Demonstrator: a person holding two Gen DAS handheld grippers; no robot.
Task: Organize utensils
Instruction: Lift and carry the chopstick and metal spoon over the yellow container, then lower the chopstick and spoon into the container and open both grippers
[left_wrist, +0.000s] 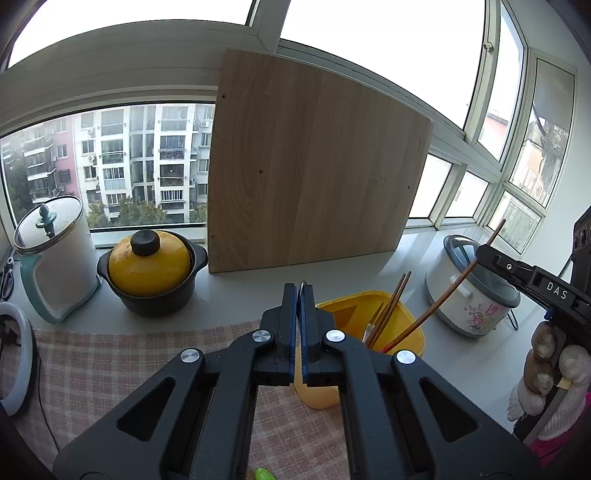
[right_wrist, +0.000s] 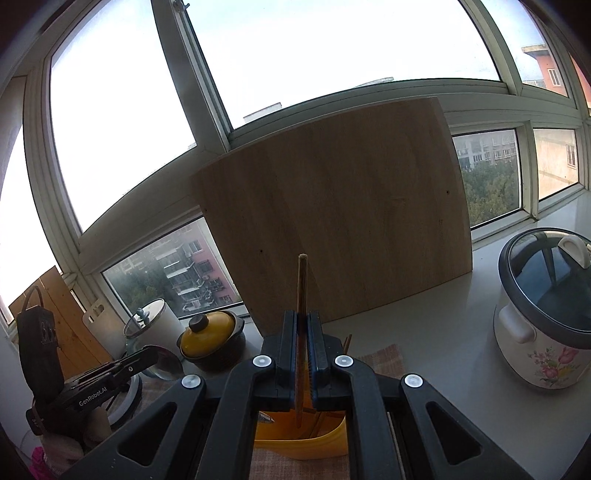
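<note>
Countertop (right_wrist: 443, 332), yellow holder (right_wrist: 325, 443) half hidden, chopstick (right_wrist: 302, 288)

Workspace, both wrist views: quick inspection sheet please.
Surface: pale counter, checked cloth in front.
Job's things: yellow holder with chopsticks; one chopstick angled into it.
Clutter: wooden board leaning at window, yellow-lidded pot, white canister, rice cooker.
Grippers: left gripper shut on something thin, unclear what; right gripper clamps the chopstick.
Cables: dark cable on cloth, left.
Surroundings: windows, apartment blocks outside.
</note>
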